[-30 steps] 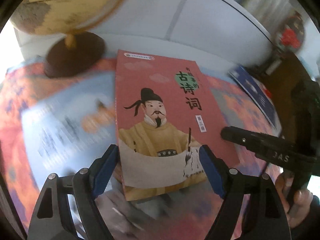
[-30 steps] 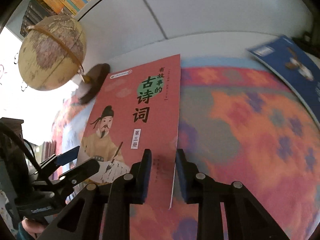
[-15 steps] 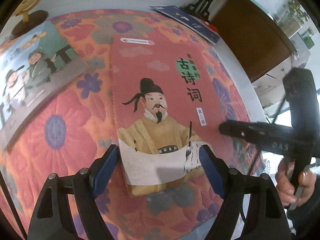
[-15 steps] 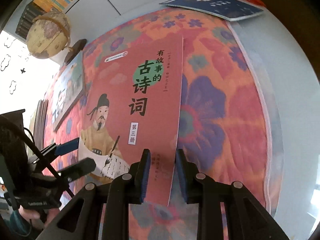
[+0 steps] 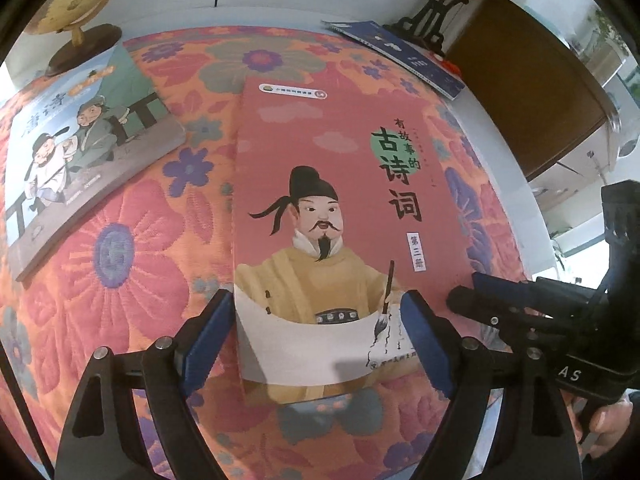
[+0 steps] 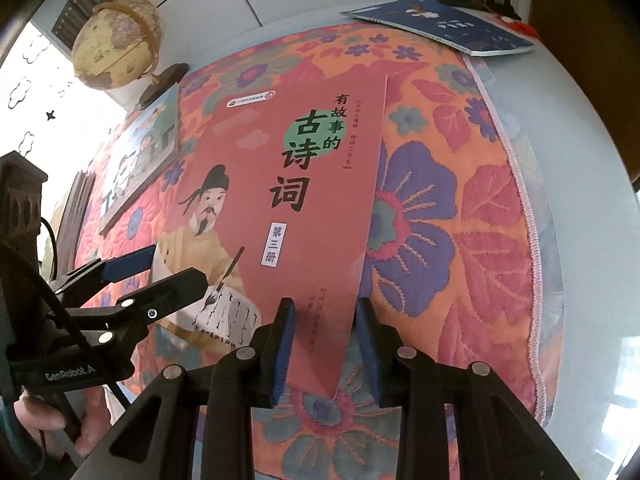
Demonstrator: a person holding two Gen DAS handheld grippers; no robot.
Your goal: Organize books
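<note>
Books lie flat on a quilted floral cloth point(image 5: 120, 264). Glossy pink book point(image 5: 332, 208) at centre, its near edge between the opening jaws of the left gripper point(image 5: 320, 344), pads clear of it. Right gripper point(image 6: 326, 344) straddles its right corner, jaws opening, not pressing. Teal book point(image 5: 80, 148) at ten o'clock; thin blue book point(image 5: 404, 56) at one; round globe point(image 6: 118, 46) at eleven.

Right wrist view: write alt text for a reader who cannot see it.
A pink book showing a robed man lies on a flowered cloth, its right edge between the opening fingers of the right claw. The left claw reaches over the book's lower left; a globe and blue book sit behind.
</note>
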